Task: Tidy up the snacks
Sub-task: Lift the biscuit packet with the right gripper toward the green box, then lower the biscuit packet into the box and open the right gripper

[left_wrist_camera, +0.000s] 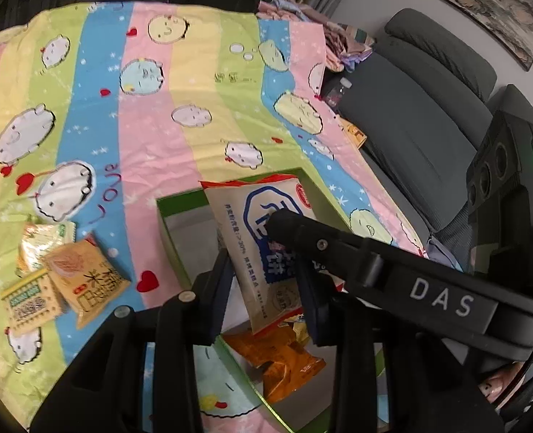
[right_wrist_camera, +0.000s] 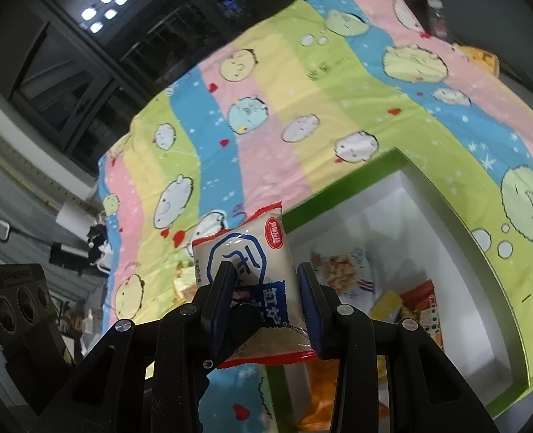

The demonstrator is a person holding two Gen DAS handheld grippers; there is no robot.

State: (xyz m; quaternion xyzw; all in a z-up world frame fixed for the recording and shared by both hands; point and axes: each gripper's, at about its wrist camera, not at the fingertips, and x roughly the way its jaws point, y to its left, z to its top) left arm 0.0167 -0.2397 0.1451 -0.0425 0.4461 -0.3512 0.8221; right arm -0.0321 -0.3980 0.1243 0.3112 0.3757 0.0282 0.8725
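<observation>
A white snack packet with blue print and red ends is held above a green-rimmed box. It sits between the fingers of both grippers. My left gripper has its pads on the packet's two sides. My right gripper also grips it; in the left wrist view its fingertip reaches in from the right and presses on the packet's front. Inside the box lie an orange packet and several other snacks. Three snack packets lie on the cloth to the left.
A striped cartoon cloth covers the table. A grey sofa stands to the right, with folded fabric and a bottle near the far edge. Dark windows are behind.
</observation>
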